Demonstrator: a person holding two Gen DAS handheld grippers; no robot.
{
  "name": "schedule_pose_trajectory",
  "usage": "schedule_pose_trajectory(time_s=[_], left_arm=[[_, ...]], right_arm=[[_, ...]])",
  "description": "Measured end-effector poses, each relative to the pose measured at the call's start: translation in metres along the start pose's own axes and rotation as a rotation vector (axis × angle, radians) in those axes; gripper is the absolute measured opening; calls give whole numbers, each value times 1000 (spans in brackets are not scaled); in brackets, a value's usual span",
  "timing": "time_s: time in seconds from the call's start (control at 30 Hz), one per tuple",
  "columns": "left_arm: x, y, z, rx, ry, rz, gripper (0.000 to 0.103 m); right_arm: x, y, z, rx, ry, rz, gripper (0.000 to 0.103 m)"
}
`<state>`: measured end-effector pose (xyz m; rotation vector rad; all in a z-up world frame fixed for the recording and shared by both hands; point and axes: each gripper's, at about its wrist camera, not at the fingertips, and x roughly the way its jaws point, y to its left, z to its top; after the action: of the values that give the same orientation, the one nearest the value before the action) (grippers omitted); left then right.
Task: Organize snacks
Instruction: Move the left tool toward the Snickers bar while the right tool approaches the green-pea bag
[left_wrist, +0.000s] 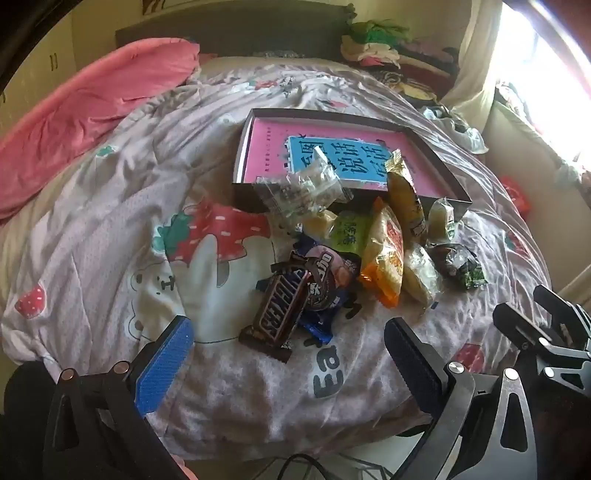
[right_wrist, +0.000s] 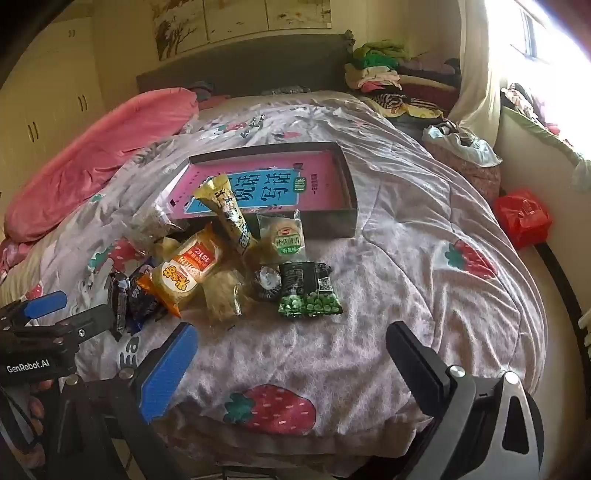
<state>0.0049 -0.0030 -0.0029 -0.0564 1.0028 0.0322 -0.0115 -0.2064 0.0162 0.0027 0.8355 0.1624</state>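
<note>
A pile of wrapped snacks lies on the bed in front of a shallow dark box (left_wrist: 242, 195) (right_wrist: 332, 221) that holds a pink and blue book (left_wrist: 343, 158) (right_wrist: 266, 184). A Snickers bar (left_wrist: 279, 310) lies nearest my left gripper (left_wrist: 290, 338), which is open and empty above the quilt. An orange snack bag (left_wrist: 384, 254) (right_wrist: 184, 277), a yellow tube pack (right_wrist: 229, 216) leaning on the box edge, and a green pea bag (right_wrist: 308, 295) lie in the pile. My right gripper (right_wrist: 291, 341) is open and empty, just short of the pea bag.
The quilt (right_wrist: 406, 258) has strawberry prints and is wrinkled. A pink blanket (left_wrist: 92, 110) lies at the left. Folded clothes (right_wrist: 376, 70) are stacked by the headboard. A red bag (right_wrist: 522, 218) sits off the bed's right side. The other gripper shows at each view's edge.
</note>
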Motion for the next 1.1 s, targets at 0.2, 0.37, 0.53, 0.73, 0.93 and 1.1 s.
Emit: schedule_pose_trajectory(time_s=[0.2,0.37,0.53,0.73,0.93,1.1], left_arm=[[-8,4,5,-16,-38,-48,103],[-8,1,-3,-12,-63,-52,103],[-8,2,-3,-18,-59,-62,103],[-7,3,-3,-20,-54,-68,103],[-7,3,-3,-18,-55,-70,103],[-7,3,-4,-17,-57,-70,103]], right_arm=[[0,-1,0,-10,2,-14,103],[-5,0,4,-15,-22,-25,103],[-8,-1,3,-14,-41,-31,103],[-8,-1,3,-12,-38,-29,103],[-6,-1,2,-11,-34,-30,103],[-6,-2,2,-11,-30,-31,103]])
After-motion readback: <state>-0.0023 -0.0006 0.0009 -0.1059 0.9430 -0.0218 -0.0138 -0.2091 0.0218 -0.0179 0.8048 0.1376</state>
